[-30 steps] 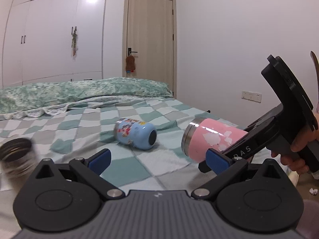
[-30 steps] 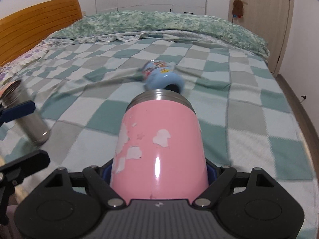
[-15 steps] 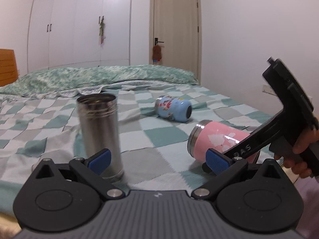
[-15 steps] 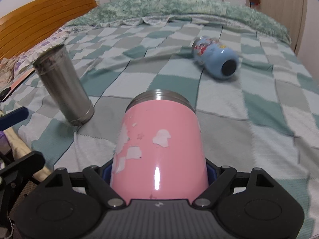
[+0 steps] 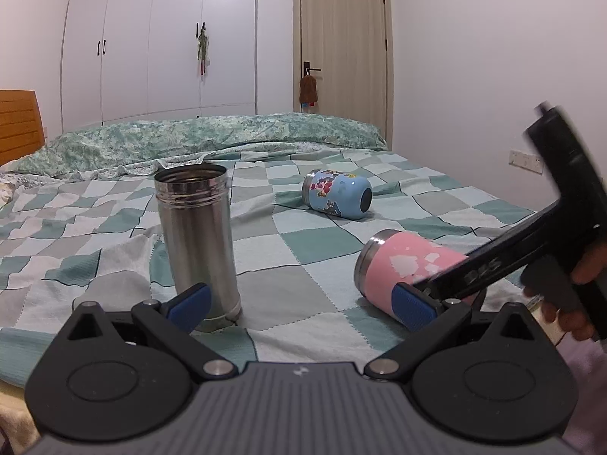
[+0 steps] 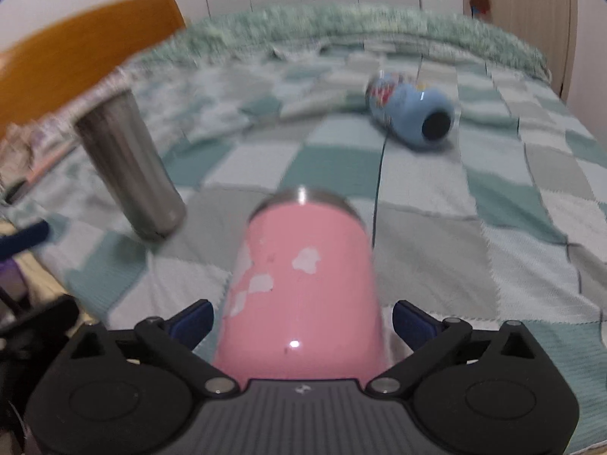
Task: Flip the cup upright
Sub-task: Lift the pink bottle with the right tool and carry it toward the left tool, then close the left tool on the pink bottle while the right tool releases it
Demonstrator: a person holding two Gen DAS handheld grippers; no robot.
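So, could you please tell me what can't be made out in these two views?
- Pink cup base: right wrist view, cut off behind the body of the right gripper.
- Steel cup foot: left wrist view, partly hidden behind a left finger.
- Blue cup print: right wrist view, motion-blurred.

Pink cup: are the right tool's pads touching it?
Apart. The right wrist view shows a strip of blanket between the pink cup and each pad of the right tool.

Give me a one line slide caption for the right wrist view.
Open right gripper flanks the lying pink cup; steel cup upright, blue cup on its side.
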